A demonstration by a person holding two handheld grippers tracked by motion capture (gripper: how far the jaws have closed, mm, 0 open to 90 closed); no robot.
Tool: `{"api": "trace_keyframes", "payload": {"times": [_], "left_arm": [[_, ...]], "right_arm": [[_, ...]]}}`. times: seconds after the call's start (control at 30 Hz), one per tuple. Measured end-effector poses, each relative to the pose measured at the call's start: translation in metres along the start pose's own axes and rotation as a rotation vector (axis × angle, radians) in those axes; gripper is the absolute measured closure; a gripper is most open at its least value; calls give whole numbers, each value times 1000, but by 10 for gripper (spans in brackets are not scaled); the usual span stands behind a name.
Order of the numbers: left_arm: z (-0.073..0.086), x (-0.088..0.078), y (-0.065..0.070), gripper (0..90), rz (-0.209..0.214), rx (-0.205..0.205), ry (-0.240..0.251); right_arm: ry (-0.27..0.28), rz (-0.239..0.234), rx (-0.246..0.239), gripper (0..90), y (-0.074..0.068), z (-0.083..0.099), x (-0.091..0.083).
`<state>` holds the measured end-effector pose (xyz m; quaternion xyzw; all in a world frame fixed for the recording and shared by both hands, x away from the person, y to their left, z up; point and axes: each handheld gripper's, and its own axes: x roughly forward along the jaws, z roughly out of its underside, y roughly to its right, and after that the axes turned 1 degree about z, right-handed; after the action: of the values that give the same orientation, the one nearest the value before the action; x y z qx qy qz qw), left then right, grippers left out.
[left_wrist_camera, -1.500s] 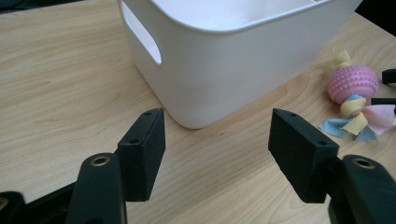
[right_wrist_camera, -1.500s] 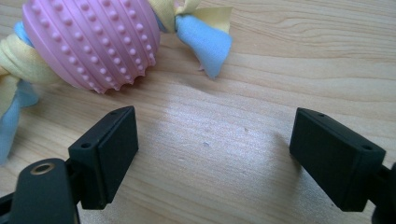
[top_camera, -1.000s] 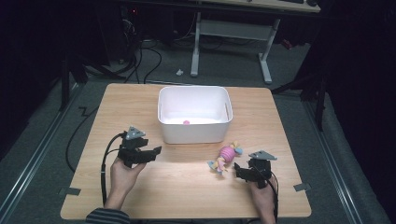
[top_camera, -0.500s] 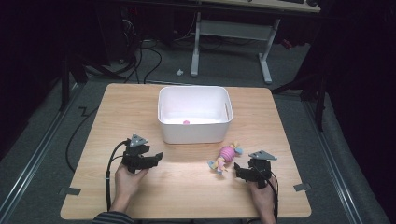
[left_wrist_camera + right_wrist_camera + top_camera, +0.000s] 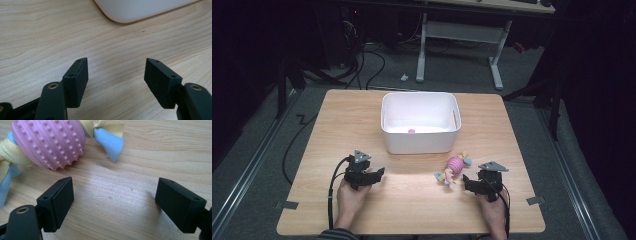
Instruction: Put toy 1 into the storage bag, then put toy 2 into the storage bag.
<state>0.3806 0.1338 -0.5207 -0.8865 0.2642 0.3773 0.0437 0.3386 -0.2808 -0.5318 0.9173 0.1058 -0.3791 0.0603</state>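
Note:
A pink knobbly ball toy (image 5: 455, 164) with yellow and blue cloth tails lies on the wooden table (image 5: 412, 205), in front of the white bin (image 5: 420, 140). The right gripper view has the same toy (image 5: 48, 143) just past the left jaw. My right gripper (image 5: 468, 181) sits low at the front right, open and empty, a little short of the toy. At the front left my left gripper (image 5: 378, 173) is also open over bare wood, nothing between its jaws. A small pink object (image 5: 411, 131) rests inside the bin.
The bin's rounded corner (image 5: 130, 12) is ahead of the left jaws. Cables trail off the table's left side (image 5: 292, 150). Behind the table stands a desk frame (image 5: 462, 35) on a dark floor.
The left hand and its gripper have dropped toward the table and drawn back toward the front edge. The right gripper and the toy have stayed put.

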Motion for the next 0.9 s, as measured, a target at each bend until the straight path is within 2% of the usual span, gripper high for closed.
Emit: {"api": "trace_keyframes", "payload": {"times": [0.17, 0.4, 0.5, 0.6, 0.63, 0.8, 0.9], "left_arm": [[3, 6, 2, 358, -21, 28, -7], [4, 10, 5, 349, -46, 44, -4], [3, 13, 6, 345, -46, 43, 12], [4, 16, 9, 334, -69, 71, 23], [6, 17, 10, 323, -71, 70, 41], [6, 17, 10, 306, -75, 67, 39], [6, 17, 10, 292, -80, 63, 37]], "right_arm": [[-1, -1, -1, 155, 0, 0, 0], [-1, -2, -3, 154, 0, 0, 0], [-2, -3, -5, 153, 0, -1, 0], [-2, -7, -6, 151, -1, -1, 1], [-2, -8, -6, 149, -1, -1, 1], [-3, -6, -4, 145, -1, -1, 1], [-29, -17, -13, 151, 0, -2, -2]]}}
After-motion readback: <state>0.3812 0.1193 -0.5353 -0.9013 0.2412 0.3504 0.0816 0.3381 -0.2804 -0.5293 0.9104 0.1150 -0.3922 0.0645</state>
